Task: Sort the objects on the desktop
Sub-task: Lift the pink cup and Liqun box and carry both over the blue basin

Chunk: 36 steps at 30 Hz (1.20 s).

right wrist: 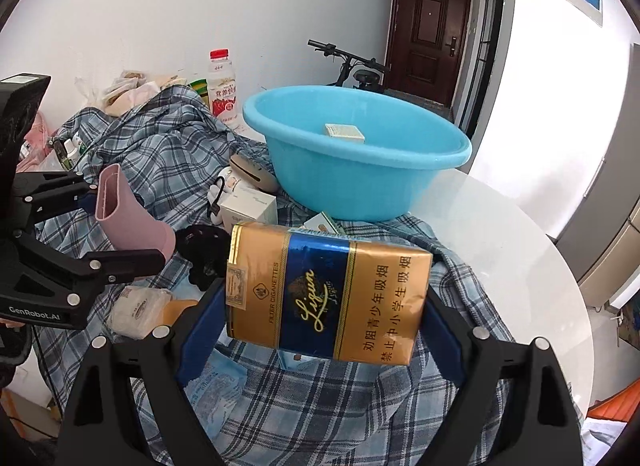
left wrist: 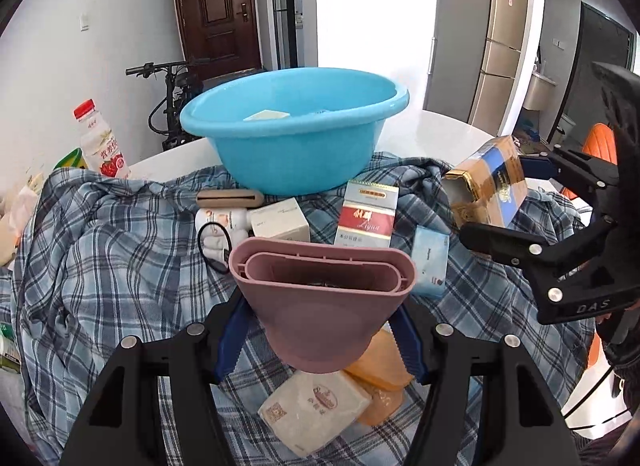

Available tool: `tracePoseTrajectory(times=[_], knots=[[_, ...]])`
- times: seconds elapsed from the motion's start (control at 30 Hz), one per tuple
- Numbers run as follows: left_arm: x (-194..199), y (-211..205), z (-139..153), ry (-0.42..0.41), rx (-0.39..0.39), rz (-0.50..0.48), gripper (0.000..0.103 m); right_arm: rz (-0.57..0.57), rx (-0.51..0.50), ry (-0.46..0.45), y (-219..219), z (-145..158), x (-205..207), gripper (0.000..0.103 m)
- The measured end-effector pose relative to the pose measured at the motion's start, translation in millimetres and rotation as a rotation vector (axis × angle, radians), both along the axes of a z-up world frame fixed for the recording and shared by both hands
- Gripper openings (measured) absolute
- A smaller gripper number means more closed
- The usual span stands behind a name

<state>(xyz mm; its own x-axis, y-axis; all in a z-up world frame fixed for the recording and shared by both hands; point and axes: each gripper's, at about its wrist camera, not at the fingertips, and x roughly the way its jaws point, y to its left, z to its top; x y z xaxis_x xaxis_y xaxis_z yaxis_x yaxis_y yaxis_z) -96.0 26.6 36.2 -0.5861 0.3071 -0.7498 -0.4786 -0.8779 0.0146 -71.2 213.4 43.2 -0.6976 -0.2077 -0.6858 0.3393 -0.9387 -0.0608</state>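
Observation:
My left gripper (left wrist: 320, 330) is shut on a pink plastic holder (left wrist: 324, 294) and holds it above the plaid cloth (left wrist: 112, 258); it also shows in the right wrist view (right wrist: 128, 213). My right gripper (right wrist: 320, 306) is shut on a gold and blue cigarette pack (right wrist: 328, 290), held in the air; the pack shows at the right of the left wrist view (left wrist: 492, 185). A blue basin (left wrist: 296, 125) stands behind on the cloth with a small box (right wrist: 344, 131) inside.
On the cloth lie a red and white cigarette pack (left wrist: 368, 217), a white box (left wrist: 280, 219), a tissue pack (left wrist: 316, 406), orange items (left wrist: 380, 370), a light blue packet (left wrist: 430, 262) and a black hair tie (left wrist: 214, 244). A yoghurt bottle (left wrist: 100, 141) stands far left. The white round table (right wrist: 520, 266) edge is right.

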Motion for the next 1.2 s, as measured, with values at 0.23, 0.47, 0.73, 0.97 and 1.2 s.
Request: tracePoseTrajectory(times=[0.23,0.47,0.73,0.97,1.2], knots=[[-16.3,9.5,7.0,0.000,0.007,0.003,0.067,-0.006,-0.008,0.061,3.8,24.4,-11.7,0.088],[-35.9,17.5,17.2,0.007,0.014,0.010,0.067,-0.003,-0.008,0.062,4.6,37.9,-31.8,0.088],[-59.5,22.7,33.9,0.046,0.045,0.035,0.067,-0.022,-0.020,0.083,9.6,52.0,-54.6,0.088],[-73.5,31.5,54.3,0.080,0.066,0.027,0.067,-0.016,-0.043,0.077,12.0,64.4,-74.6,0.088],[-100.0,36.0,69.7,0.109,0.078,0.069,0.067,-0.028,-0.027,0.115,11.2,79.3,-92.1,0.088]])
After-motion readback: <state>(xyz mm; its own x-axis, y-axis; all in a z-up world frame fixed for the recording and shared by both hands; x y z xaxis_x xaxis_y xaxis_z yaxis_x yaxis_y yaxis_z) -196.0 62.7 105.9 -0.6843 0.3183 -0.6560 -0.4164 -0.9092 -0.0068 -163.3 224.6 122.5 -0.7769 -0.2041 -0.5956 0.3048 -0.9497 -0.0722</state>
